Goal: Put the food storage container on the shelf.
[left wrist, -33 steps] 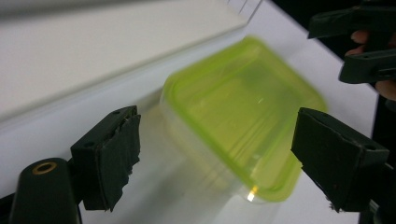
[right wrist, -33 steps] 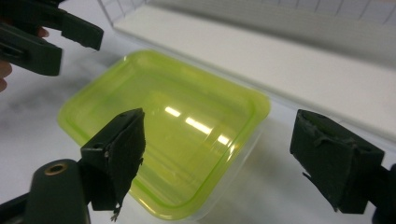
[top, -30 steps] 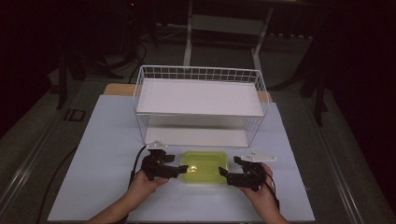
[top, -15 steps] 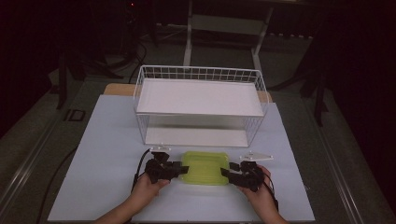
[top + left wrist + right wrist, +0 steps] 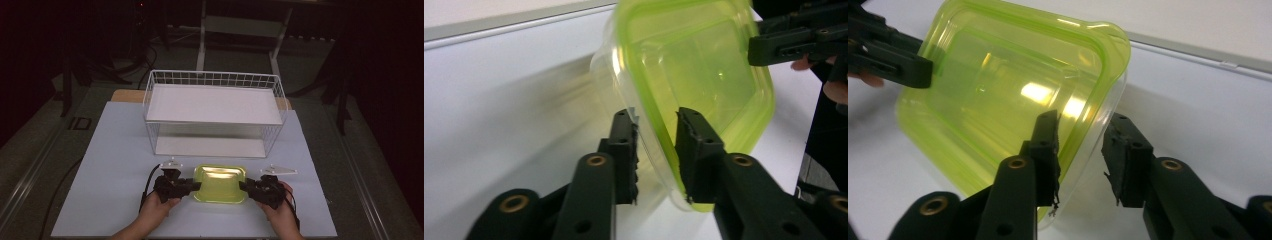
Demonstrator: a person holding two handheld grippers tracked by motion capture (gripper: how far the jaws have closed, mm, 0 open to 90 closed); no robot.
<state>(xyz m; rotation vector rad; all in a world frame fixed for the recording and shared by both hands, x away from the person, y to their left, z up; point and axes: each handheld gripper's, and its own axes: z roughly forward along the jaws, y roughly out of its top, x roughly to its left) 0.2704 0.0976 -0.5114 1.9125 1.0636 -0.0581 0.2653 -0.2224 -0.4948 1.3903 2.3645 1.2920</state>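
Both sides are on it now: the left hand-held gripper point(image 5: 196, 186) and the right hand-held gripper point(image 5: 243, 186) have each just been closing, and each has an end of the yellow-green container point(image 5: 220, 183) between its jaws. The box sits near the front edge of the white tabletop point(image 5: 115, 150), right between the two hands, with the white wire rack point(image 5: 214, 112) standing behind it. In the left gripper view, the left hand-held gripper point(image 5: 656, 145) has one jaw inside and one outside the box point(image 5: 694, 75), and the rim and thin wall look clamped between the pads. In the right gripper view, the right hand-held gripper point(image 5: 1080, 150) straddles the opposite rim of the box point(image 5: 998, 100); the inner pad is on the wall, but the outer pad seems to stand just off it, so I can't call that side gripped yet. That's the first worry: if a lift starts while one side is loose, the box would swing or twist out of the other gripper. Second worry: this is slick, springy plastic held by narrow pads at the very edge, so it could slide out or flex and pop free. Third: if the hands rise unevenly or drift apart, the rim pulls out of one pair of jaws. And if it's headed for the rack, the wire edge and the shelf could clip the box on the way in.
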